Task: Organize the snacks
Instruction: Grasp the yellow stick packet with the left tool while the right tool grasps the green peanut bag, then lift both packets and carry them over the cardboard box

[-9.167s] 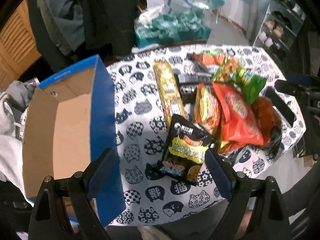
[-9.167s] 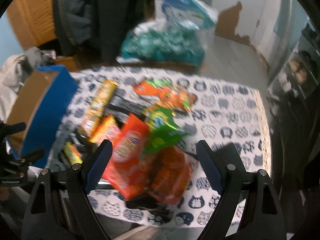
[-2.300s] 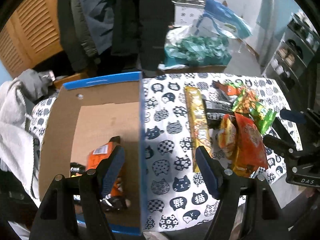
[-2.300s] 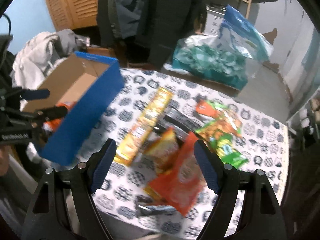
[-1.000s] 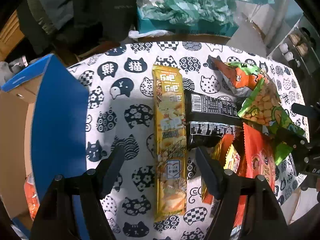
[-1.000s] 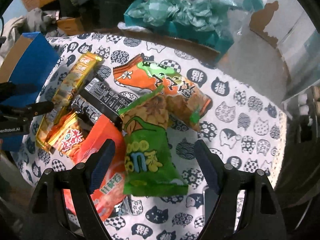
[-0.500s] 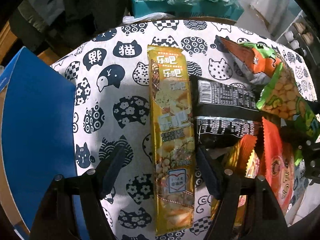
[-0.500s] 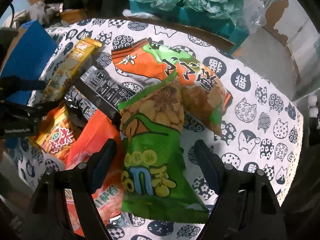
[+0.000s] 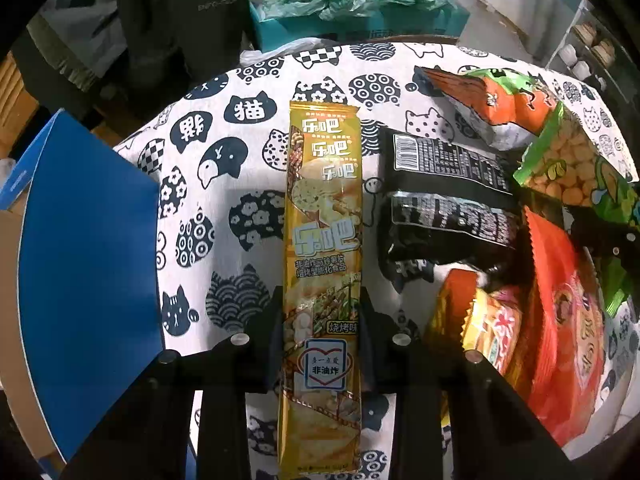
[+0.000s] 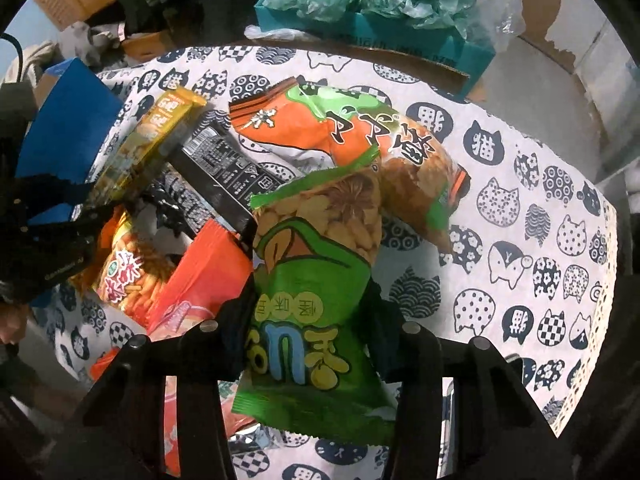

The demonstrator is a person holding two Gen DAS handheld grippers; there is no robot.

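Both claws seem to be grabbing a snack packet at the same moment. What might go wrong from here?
The left gripper pinches the long yellow packet near one end, so the far end may droop and catch the blue box wall. The right gripper squeezes the green bag, whose top overlaps the orange bag and touches the black packet; lifting might drag them. Squeezing could crush the contents.

Cat-print tablecloth [image 9: 224,184], teal box of crumpled green bags [image 10: 360,0], hanging dark coats [image 9: 160,20]
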